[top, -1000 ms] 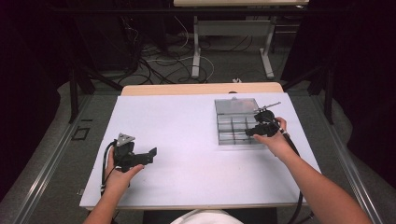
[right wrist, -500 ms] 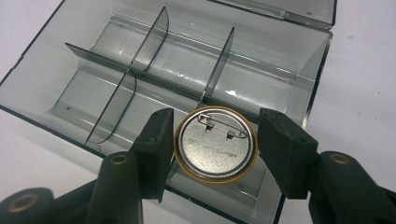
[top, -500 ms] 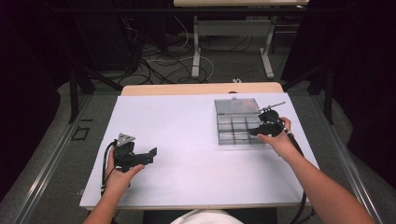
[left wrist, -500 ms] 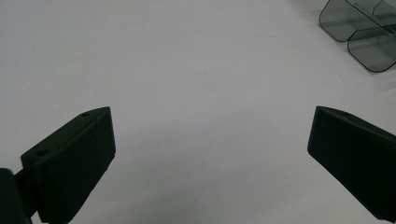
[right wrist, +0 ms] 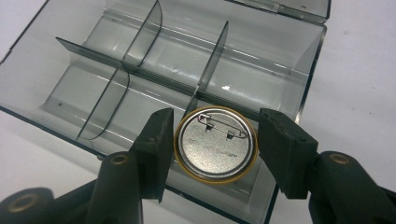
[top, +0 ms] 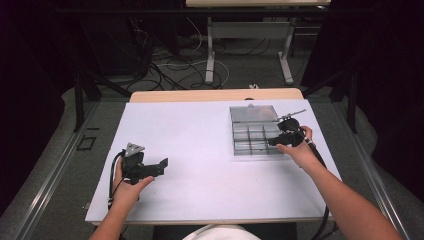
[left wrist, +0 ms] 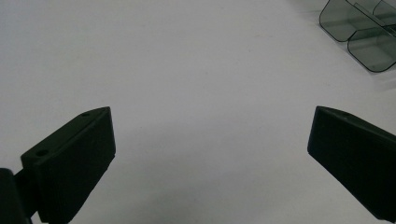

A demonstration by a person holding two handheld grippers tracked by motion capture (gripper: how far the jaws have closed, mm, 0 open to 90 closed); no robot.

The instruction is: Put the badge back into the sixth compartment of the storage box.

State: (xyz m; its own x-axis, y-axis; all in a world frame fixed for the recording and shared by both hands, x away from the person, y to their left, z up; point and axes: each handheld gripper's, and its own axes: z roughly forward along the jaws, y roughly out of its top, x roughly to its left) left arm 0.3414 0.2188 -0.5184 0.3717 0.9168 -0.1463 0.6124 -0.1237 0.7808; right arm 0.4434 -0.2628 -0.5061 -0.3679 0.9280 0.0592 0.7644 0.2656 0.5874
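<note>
The pin badge (right wrist: 215,143) sits clamped between the jaws of the right gripper (right wrist: 212,144), back side up — silver metal with a safety-pin clasp and a thin yellow rim. It hangs over the near corner compartment of the clear organiser box (right wrist: 70,70), right above a divider; whether it touches the box floor, I cannot tell. Faint lettering is stamped on the metal, too small to read. The badge's front face is hidden.

From the high view the right gripper (top: 272,142) is at the box's (top: 250,131) right edge, the badge itself lost behind the black tool and the hand. That view does show the lid lying open at the far side and the box on the right half of the white table (top: 200,130).

The left gripper (top: 162,163) is well apart, low at the table's left (jaws spread wide, nothing between them). Its own view shows bare tabletop — and a corner of the box (left wrist: 359,28), cut off by the frame.
</note>
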